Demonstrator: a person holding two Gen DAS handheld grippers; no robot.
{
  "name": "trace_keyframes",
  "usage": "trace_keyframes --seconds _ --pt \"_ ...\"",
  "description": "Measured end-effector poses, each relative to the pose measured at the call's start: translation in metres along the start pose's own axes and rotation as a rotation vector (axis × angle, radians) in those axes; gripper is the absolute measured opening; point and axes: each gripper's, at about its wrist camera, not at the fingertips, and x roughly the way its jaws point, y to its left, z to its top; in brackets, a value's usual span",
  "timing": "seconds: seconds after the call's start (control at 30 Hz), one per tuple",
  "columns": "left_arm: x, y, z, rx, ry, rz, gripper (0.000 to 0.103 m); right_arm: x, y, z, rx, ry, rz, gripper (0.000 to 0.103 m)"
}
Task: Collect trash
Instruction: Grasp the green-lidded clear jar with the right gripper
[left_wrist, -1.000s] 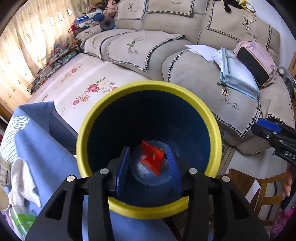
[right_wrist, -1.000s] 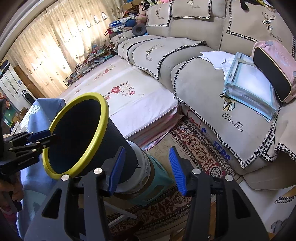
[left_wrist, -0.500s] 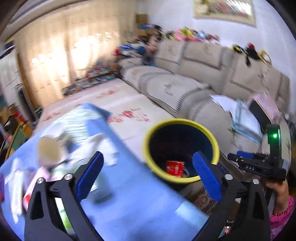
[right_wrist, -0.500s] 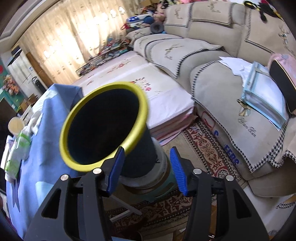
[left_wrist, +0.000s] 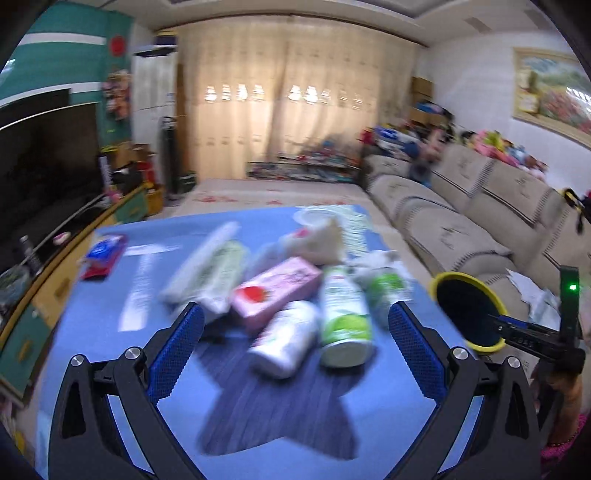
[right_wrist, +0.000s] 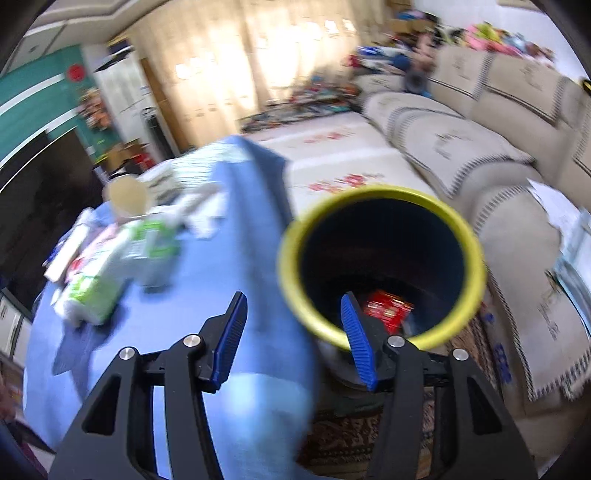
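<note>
My left gripper (left_wrist: 293, 310) hangs wide open and empty over a blue-clothed table (left_wrist: 110, 295). Blurred trash lies heaped below it: a pink box (left_wrist: 275, 291), a white bottle (left_wrist: 284, 339), a green-and-white can (left_wrist: 345, 317) and several wrappers. Off the table's right edge stands the dark bin with its yellow rim (left_wrist: 465, 274). In the right wrist view I look into this bin (right_wrist: 380, 192), where a red wrapper (right_wrist: 388, 308) lies at the bottom. My right gripper (right_wrist: 293, 297) hovers near the bin's rim. Its jaws are opening and nothing is between them.
A beige sofa (left_wrist: 461, 229) runs along the right wall. A television (left_wrist: 40, 166) stands on a low cabinet at the left. A patterned rug (right_wrist: 351, 435) lies under the bin and a flowered mat (right_wrist: 332, 155) beyond it. A paper cup (right_wrist: 127, 195) stands on the table.
My left gripper opened wide, left the red wrapper in the bin and swung left over the table. My right gripper rose from beside the bin to above its rim.
</note>
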Motion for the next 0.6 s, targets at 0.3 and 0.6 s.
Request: trace_keyframes --seconds 0.3,0.6 --pt "-0.015 0.050 -0.027 -0.088 -0.004 0.035 0.098 0.021 0.092 0.006 -0.140 -0.001 0.087 0.067" --pt "-0.004 0.069 -0.033 -0.133 0.018 0.034 0.098 0.069 0.122 0.016 -0.140 0.055 0.027 0.067"
